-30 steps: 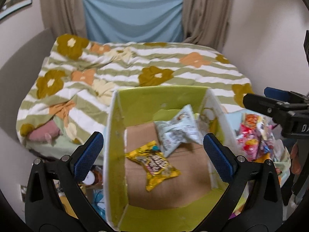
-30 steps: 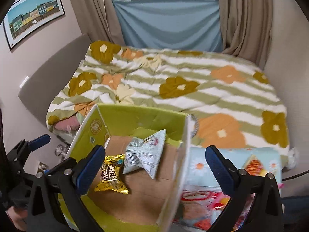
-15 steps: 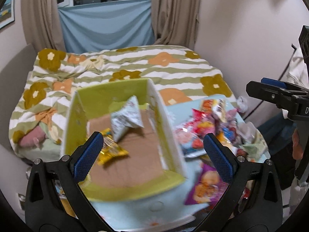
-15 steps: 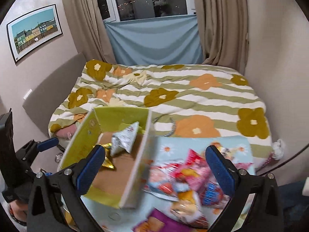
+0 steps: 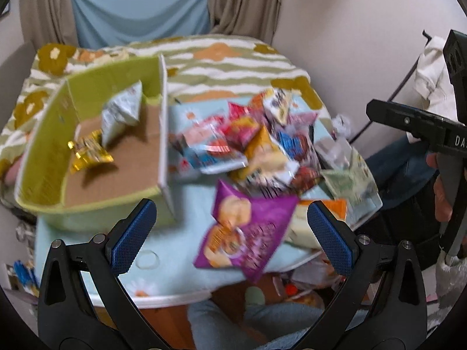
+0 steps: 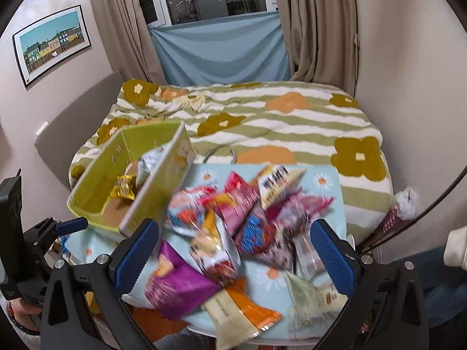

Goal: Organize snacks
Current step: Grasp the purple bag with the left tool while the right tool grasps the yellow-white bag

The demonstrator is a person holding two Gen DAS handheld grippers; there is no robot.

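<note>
Bedroom scene: a small table (image 5: pixel 175 268) in a daisy-print cloth stands before a bed. At its left edge, a green box (image 5: pixel 43 145) holds only two packets. Right of it, the snack pile (image 5: pixel 262 145) lies unsorted, so most work remains. Left gripper (image 5: pixel 230 230) and right gripper (image 6: pixel 235 250) hover wide apart, empty.

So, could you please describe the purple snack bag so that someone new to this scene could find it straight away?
Start at the green box on the small table, then look at the heap of snack packets beside it. The purple bag lies at the heap's near edge, closest to the table's front rim, the only purple packet there.
</note>
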